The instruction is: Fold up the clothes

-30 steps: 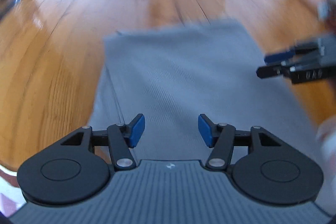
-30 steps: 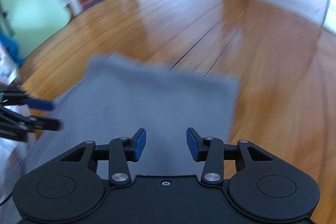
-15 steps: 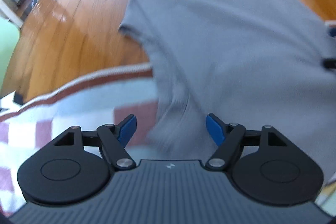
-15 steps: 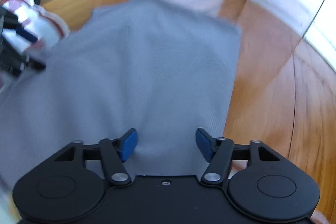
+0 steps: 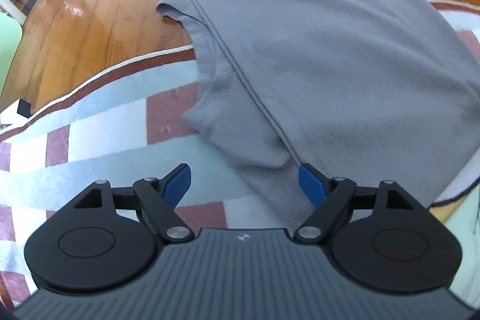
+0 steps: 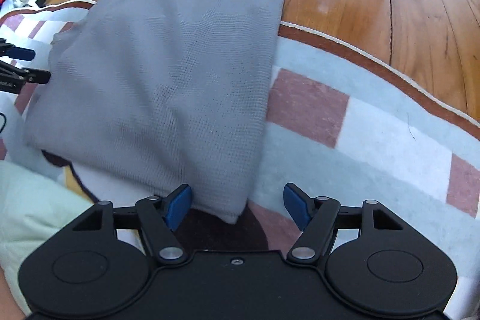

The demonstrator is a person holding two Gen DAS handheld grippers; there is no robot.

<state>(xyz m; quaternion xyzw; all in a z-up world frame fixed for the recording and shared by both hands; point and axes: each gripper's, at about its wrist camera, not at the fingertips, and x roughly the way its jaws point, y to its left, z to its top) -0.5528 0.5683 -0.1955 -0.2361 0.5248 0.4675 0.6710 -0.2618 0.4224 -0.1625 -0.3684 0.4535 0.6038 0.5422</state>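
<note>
1. A grey knit T-shirt is lying flat, half on a checked pink, white and pale-blue rug and half on the glossy wooden floor.
2. The left gripper is opening its blue-padded jaws; the shirt's near sleeve edge is lying between them, unpressed.
3. The right gripper is likewise opening over the shirt's near corner, gripping nothing.
4. The step in hand is looking like a release after spreading or dragging the garment, with the folding proper seemingly yet to come.
5. The next move is probably calling for both grippers to pinch matching edges, perhaps the sleeve side, and carry them across.
</note>
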